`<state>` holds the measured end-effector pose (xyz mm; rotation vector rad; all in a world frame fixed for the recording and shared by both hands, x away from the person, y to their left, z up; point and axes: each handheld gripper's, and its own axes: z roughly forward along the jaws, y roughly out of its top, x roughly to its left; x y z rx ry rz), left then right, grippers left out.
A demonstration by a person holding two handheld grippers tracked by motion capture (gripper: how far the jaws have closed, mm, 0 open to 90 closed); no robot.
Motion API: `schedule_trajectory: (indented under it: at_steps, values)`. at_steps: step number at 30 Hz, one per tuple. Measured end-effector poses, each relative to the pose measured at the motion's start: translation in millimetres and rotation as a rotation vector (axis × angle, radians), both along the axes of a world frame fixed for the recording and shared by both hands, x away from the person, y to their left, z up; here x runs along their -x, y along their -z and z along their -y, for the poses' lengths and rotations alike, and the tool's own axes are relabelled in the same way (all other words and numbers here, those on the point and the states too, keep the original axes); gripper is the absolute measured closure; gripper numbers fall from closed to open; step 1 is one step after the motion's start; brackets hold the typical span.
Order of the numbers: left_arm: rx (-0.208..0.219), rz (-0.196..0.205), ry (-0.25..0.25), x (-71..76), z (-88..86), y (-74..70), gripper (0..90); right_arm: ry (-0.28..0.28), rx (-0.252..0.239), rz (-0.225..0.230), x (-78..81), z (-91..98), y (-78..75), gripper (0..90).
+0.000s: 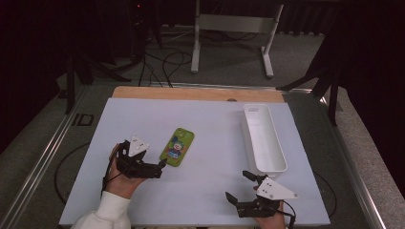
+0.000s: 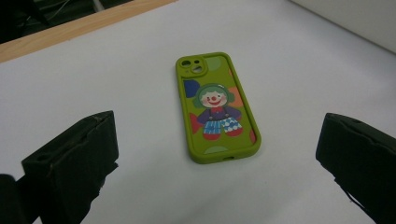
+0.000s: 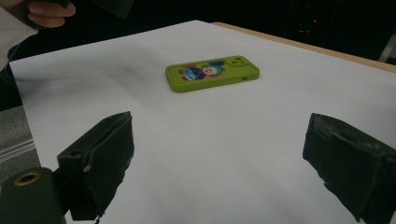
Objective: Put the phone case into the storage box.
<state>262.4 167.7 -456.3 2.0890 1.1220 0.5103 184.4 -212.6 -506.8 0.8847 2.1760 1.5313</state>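
Phone case: we see it flat on the white counter, picture side up, just ahead of our left tool.
Handling: we judge it light, rubbery, flexible; best taken across its long side edges.
Axis: long axis runs away from us, camera cutout at the far end.
Tools: left open wide; right tool open, empty, near the white tray.

Count: one green phone case just ahead of the left gripper, one white tray just beyond the right gripper, two grippers total, both with jaws spread wide and holding nothing, one white table under both.
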Motion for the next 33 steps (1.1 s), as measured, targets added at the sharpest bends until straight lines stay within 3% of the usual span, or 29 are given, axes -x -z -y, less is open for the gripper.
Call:
schedule_trajectory:
  at_steps: [17,21,33]
  values:
    - [-0.044,-0.051,-0.007,-19.5,16.8,8.7,0.0,0.004,-0.001,0.001,0.4,0.4,-0.3,9.0]
    - [-0.07,-0.085,-0.007,-28.8,23.6,13.8,0.0,0.004,-0.002,0.002,0.4,0.3,-0.2,9.0]
    - [-0.103,-0.126,-0.006,-39.4,32.1,17.4,0.0,0.007,-0.001,-0.001,0.4,0.5,0.0,9.0]
